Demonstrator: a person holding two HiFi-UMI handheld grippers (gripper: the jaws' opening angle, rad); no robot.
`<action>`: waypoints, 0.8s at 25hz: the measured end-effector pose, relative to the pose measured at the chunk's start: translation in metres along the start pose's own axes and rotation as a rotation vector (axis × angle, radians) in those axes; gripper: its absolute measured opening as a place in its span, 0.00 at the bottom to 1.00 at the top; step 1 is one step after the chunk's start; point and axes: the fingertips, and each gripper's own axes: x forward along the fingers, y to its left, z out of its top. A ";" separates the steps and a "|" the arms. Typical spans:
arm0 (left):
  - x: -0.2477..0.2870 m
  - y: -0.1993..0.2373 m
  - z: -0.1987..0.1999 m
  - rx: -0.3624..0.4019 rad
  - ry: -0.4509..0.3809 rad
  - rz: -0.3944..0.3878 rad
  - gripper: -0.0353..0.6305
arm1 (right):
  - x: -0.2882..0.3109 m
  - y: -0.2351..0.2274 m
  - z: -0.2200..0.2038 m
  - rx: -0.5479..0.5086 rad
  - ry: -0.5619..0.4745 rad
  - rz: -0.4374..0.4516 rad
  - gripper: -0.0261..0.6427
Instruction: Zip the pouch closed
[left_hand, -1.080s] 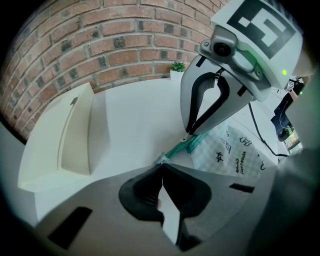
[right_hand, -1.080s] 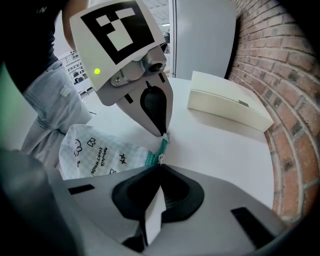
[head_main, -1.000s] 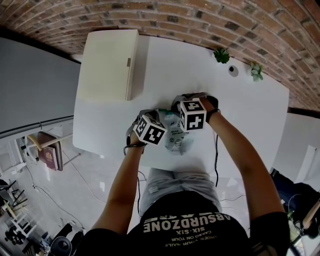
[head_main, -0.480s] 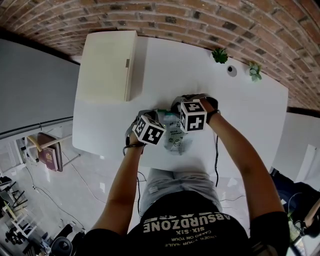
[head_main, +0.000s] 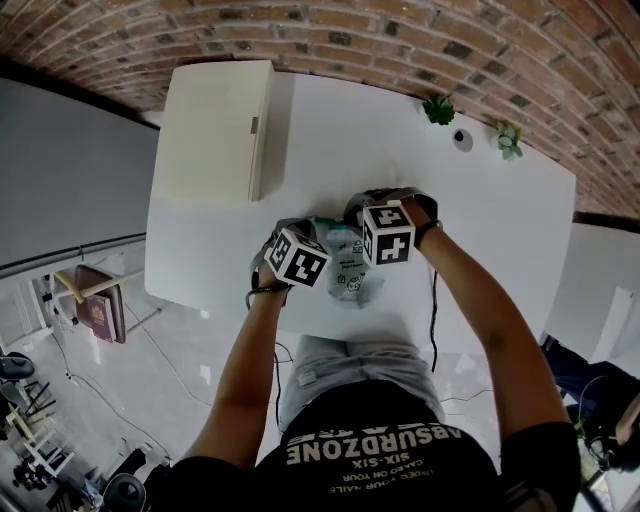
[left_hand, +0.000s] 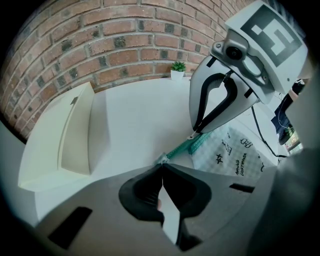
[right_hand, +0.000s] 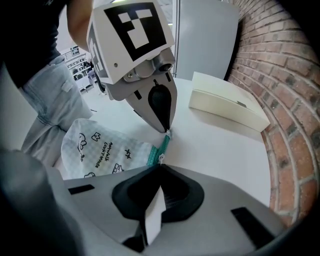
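A white table (head_main: 520, 220) stands beside a brick wall (head_main: 400, 30) on glossy floor (head_main: 150, 380).

The white counter (head_main: 480, 230) stood with its far side against a brick wall (head_main: 300, 40). On its far left part lay a flat cream box (head_main: 215, 130), closed, reaching the left edge. Near the front edge, about midway along, lay the pouch (head_main: 352, 275). It was pale and checked, with small black drawings and print, and had a teal zip band (right_hand: 163, 145) at its far end. At the far right a small potted plant (head_main: 438, 109) stood by the wall, with a second plant (head_main: 511, 142) further right. A small round grey fitting (head_main: 462, 139) sat between them.
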 end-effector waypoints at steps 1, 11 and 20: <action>0.000 0.000 0.000 0.000 0.000 -0.001 0.07 | -0.001 0.000 0.000 0.008 -0.004 -0.002 0.04; 0.000 0.000 -0.001 0.004 0.003 0.001 0.07 | -0.003 0.002 0.000 0.031 -0.013 -0.007 0.04; -0.001 0.002 0.000 0.006 -0.001 0.008 0.07 | -0.005 0.007 -0.009 0.049 -0.002 -0.031 0.04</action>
